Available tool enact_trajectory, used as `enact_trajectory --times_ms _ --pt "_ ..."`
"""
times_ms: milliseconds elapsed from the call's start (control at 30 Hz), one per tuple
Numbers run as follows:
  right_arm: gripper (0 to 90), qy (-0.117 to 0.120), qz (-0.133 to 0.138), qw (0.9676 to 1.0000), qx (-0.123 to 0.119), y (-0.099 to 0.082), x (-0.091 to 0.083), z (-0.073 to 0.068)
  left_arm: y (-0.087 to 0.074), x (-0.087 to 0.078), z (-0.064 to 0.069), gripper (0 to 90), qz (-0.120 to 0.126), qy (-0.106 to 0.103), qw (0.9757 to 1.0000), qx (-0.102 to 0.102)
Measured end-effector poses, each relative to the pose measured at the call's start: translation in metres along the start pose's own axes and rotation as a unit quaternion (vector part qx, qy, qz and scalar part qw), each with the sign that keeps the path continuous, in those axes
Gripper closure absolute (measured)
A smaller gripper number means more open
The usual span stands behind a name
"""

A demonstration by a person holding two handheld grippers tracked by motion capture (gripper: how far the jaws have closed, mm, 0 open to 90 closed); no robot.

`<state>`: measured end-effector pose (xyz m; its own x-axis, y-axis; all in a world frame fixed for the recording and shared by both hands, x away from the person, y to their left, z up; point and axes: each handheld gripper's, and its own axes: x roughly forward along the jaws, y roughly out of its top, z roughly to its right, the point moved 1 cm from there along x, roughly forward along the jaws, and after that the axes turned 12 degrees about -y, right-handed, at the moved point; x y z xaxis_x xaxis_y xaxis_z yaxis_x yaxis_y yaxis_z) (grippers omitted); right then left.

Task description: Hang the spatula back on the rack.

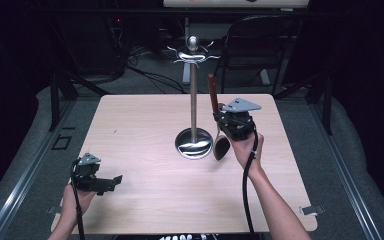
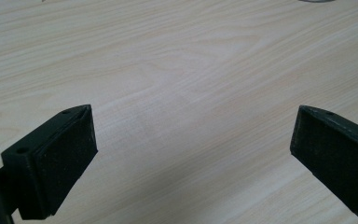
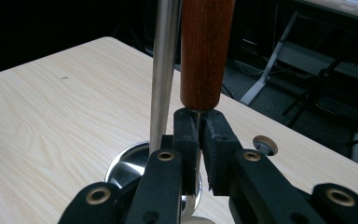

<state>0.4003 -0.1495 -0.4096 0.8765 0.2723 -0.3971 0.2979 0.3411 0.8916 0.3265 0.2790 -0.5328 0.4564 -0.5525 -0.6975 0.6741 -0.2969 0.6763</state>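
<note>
A metal utensil stand [image 1: 193, 100] with a round base [image 1: 194, 143] and curled hooks [image 1: 192, 52] at its top rises from the middle of the light wooden table [image 1: 145, 200]. Just right of the pole, my right gripper [image 1: 218, 120] is shut on a spoon, held upright with its brown wooden handle [image 1: 212, 92] up and its dark bowl [image 1: 221, 147] near the base. In the right gripper view, the right gripper [image 3: 199, 140] pinches the thin metal shank below the handle [image 3: 205, 51], next to the pole [image 3: 164, 70]. My left gripper [image 1: 115, 181] hovers open at the front left, and its view shows the left gripper [image 2: 193, 149] over bare tabletop [image 2: 191, 70].
A dark chair [image 1: 260, 45] and a white table leg [image 1: 186, 75] stand beyond the table's far edge, with cables on the floor. A small round disc [image 3: 265, 144] lies on the table past the right gripper. Bare wood stretches between the left gripper and the stand.
</note>
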Motion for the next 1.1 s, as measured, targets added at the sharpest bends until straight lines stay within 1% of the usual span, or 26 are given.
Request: enact_trajectory --times_ms 233,333,667,733,900,1100 --pt "85.2 -0.007 0.008 0.9999 0.006 0.007 -0.003 -0.006 0.000 0.000 0.000 0.4 -0.001 -0.002 1.0000 0.001" --pt "85.2 -0.009 0.018 0.9997 0.010 0.012 -0.006 -0.008 0.000 0.000 0.000 0.4 -0.001 -0.002 1.0000 0.001" --pt "85.1 -0.017 0.039 0.9991 0.003 0.024 -0.015 -0.014 0.000 0.000 0.000 0.4 -0.001 -0.002 1.0000 -0.001" --pt "85.1 -0.020 0.047 0.9987 0.003 0.026 -0.017 -0.014 0.000 0.001 0.000 0.4 -0.002 -0.003 1.0000 0.000" --pt "85.2 -0.033 0.053 0.9981 0.001 0.030 -0.022 -0.016 0.000 0.002 0.001 0.4 -0.003 -0.002 1.0000 0.004" --pt "85.2 -0.055 0.051 0.9970 -0.014 0.034 -0.025 -0.023 0.000 0.001 0.001 0.4 -0.002 -0.001 1.0000 0.001"
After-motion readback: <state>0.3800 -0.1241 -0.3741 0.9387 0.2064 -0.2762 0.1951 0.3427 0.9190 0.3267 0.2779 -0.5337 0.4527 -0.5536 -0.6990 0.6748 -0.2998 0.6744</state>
